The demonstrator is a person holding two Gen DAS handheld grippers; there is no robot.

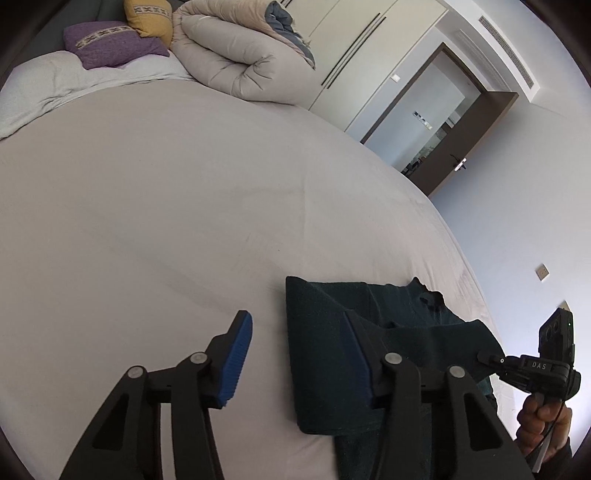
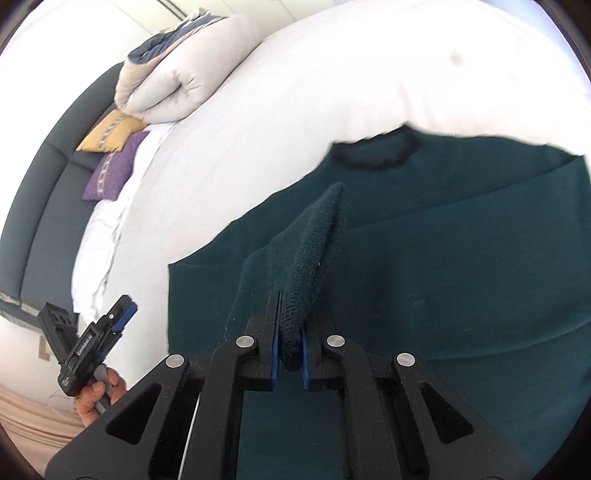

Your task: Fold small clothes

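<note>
A dark green sweater (image 2: 443,266) lies spread on the white bed sheet (image 2: 295,92), collar at its far edge. My right gripper (image 2: 290,332) is shut on a ribbed cuff or hem of the sweater (image 2: 314,251) and holds that part lifted above the rest. In the left wrist view the sweater (image 1: 332,332) lies at the lower right. My left gripper (image 1: 295,354) is open and empty, its right finger over the sweater's left edge, its left finger over bare sheet. The right gripper (image 1: 487,358) shows at the right there, the left gripper (image 2: 123,314) at the lower left of the right wrist view.
A rolled beige duvet (image 1: 236,55), a purple cushion (image 1: 110,44) and a yellow cushion (image 1: 147,18) lie at the head of the bed. The bed edge (image 1: 454,251) runs along the right, with a wall and an open dark door (image 1: 461,147) beyond.
</note>
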